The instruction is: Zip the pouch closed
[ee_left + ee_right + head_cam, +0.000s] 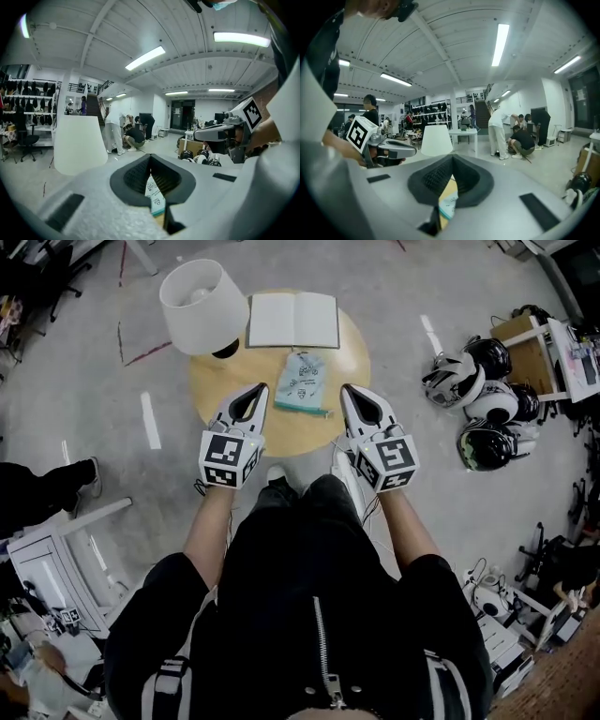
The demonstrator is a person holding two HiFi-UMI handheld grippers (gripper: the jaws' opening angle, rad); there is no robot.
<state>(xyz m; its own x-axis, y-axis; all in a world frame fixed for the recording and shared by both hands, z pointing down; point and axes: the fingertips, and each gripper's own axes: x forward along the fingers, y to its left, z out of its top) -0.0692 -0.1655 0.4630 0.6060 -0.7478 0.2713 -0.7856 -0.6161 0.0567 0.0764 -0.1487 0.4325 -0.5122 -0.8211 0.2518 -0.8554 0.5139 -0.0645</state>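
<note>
While both arms reach forward from a black zip-front jacket [319, 615], each hand holds its gripper low over the near side of a round, light wooden table [211, 381].

Left gripper [262, 386]: white shell, black-and-white marker cube at the back. Its own view shows the jaw tips meeting at a point [150, 155], with only the dark ribbed hollow behind them. Nothing is gripped.

Right gripper [345, 387]: same build. Here too the tips meet [452, 157], and nothing is gripped.

Pale blue printed fabric pouch [302, 381]: it lies flat on the table between the two grippers, apart from both, with a teal band along its near edge. It shows as a sliver through the slot behind each gripper's tips [153, 194] [449, 202]. Whether the zip is open or closed cannot be told.

Just beyond the pouch lies an open white-paged book [292, 320]. A white conical lampshade [199, 306] stands left of it.

On the grey floor, far right, sits a cluster of black and white helmets [483, 399].
</note>
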